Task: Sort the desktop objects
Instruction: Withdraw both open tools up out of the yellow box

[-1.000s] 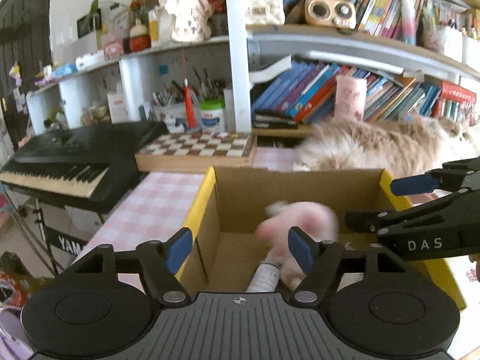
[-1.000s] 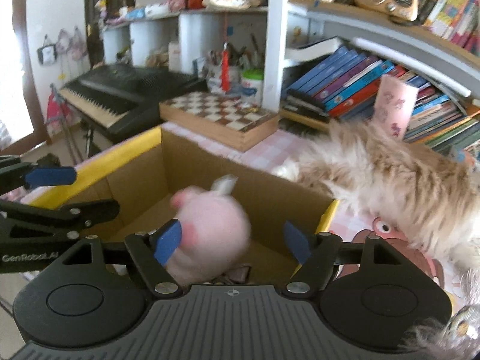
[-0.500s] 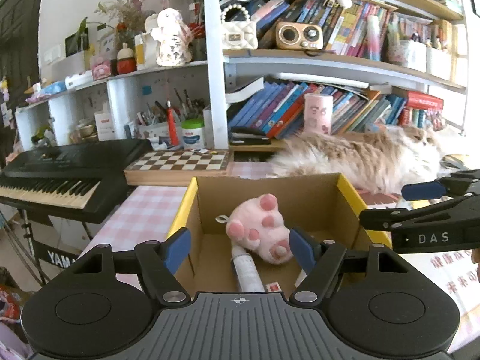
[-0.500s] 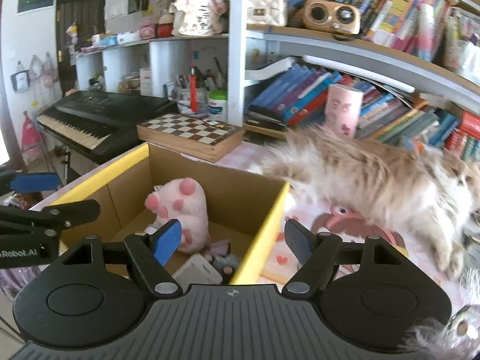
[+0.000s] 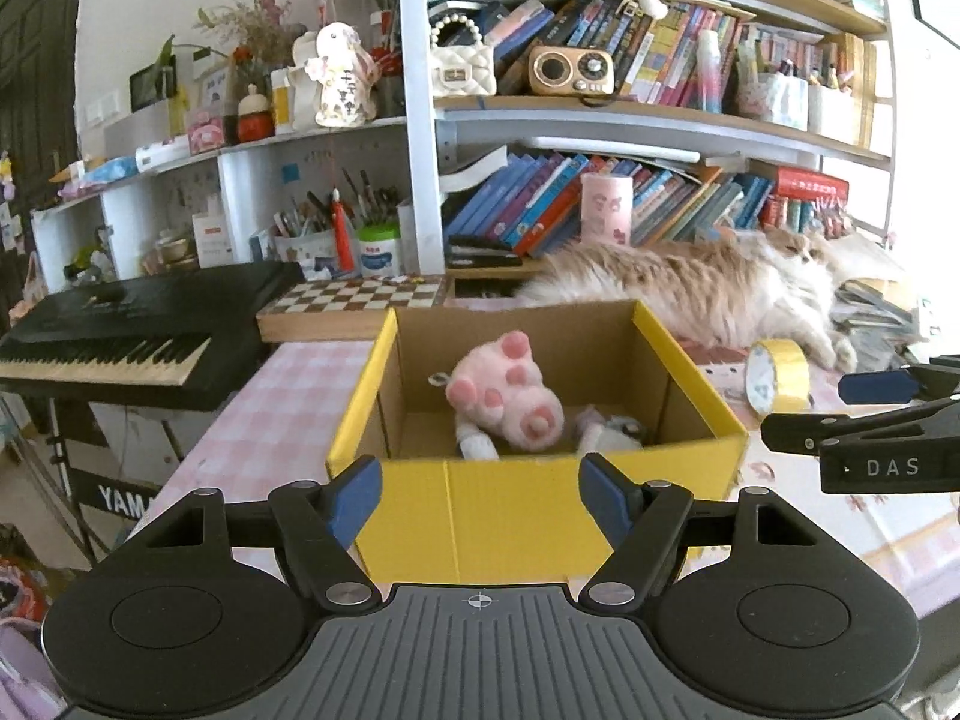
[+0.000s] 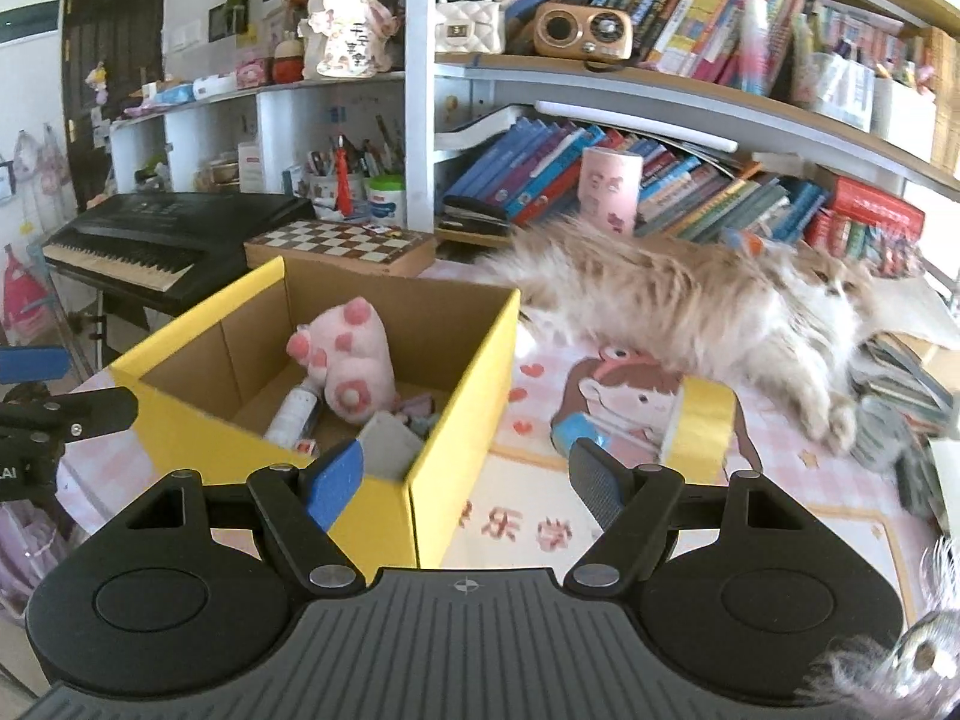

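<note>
A yellow cardboard box [image 5: 540, 504] [image 6: 462, 384] stands on the pink table mat. Inside it lies a pink plush paw [image 5: 510, 396] [image 6: 348, 360], with a white tube [image 6: 294, 408] and small items beside it. My left gripper [image 5: 480, 495] is open, in front of the box's near wall, holding nothing. My right gripper [image 6: 465, 483] is open over the box's near right corner, also empty. A roll of yellow tape [image 5: 777, 375] [image 6: 699, 426] stands on the mat to the right of the box.
A fluffy cat [image 5: 690, 294] [image 6: 690, 306] lies behind the box and tape. A chessboard [image 5: 354, 300] and a black keyboard [image 5: 138, 324] sit at the left. Bookshelves [image 6: 660, 180] fill the back. Stacked books [image 6: 900, 372] lie at the far right.
The pink plush paw dropped into the box and came to rest. Both grippers pulled back from over the box, so its near wall and the yellow tape now show.
</note>
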{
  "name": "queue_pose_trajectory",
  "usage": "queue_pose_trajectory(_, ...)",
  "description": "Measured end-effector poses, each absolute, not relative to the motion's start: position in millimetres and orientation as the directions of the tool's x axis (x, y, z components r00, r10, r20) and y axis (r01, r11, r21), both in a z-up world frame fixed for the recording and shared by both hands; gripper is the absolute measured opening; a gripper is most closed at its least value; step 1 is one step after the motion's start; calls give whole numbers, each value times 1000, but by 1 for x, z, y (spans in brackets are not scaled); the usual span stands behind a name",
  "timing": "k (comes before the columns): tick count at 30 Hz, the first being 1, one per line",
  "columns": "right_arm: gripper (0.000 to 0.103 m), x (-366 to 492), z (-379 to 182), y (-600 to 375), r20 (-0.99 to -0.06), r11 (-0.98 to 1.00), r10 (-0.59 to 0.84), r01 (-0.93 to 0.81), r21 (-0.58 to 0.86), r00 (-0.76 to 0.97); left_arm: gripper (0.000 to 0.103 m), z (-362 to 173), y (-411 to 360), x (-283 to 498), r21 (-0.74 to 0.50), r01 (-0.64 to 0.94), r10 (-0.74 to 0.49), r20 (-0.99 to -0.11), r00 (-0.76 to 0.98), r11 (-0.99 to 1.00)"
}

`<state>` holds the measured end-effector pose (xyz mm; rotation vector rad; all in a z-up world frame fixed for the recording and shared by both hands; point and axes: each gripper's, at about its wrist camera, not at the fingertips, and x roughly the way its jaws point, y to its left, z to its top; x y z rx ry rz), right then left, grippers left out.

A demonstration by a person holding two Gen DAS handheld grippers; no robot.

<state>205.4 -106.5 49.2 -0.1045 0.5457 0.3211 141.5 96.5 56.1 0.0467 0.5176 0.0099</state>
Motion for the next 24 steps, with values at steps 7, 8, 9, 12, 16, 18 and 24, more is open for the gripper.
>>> queue_pose_trajectory(7, 74, 158, 39, -113, -544, 959, 238, -284, 0, 804, 75, 45, 91, 108, 44, 24, 2, -520, 854, 999)
queue_pose_trajectory(8, 74, 152, 37, -113, -546, 961, 233, -277, 2, 805, 75, 43, 91, 103, 42, 25, 1, -525, 851, 999)
queue_pose_trajectory(9, 74, 145, 36, -114, -550, 963, 228, -270, 5, 804, 75, 40, 90, 99, 39, 27, -2, -532, 847, 999)
queue_pose_trajectory(12, 74, 123, 30, -115, -560, 966, 219, -257, 11, 799, 75, 35, 89, 87, 31, 33, -11, -545, 838, 999)
queue_pose_trajectory(16, 74, 99, 23, -119, -574, 972, 201, -232, 20, 794, 75, 29, 84, 73, 23, 52, -30, -562, 826, 998)
queue_pose_trajectory(18, 74, 91, 20, -121, -583, 975, 192, -219, 24, 790, 75, 27, 81, 66, 18, 65, -43, -567, 823, 998)
queue_pose_trajectory(24, 74, 69, 12, -125, -597, 983, 162, -181, 28, 786, 75, 21, 69, 51, 2, 107, -86, -581, 809, 994)
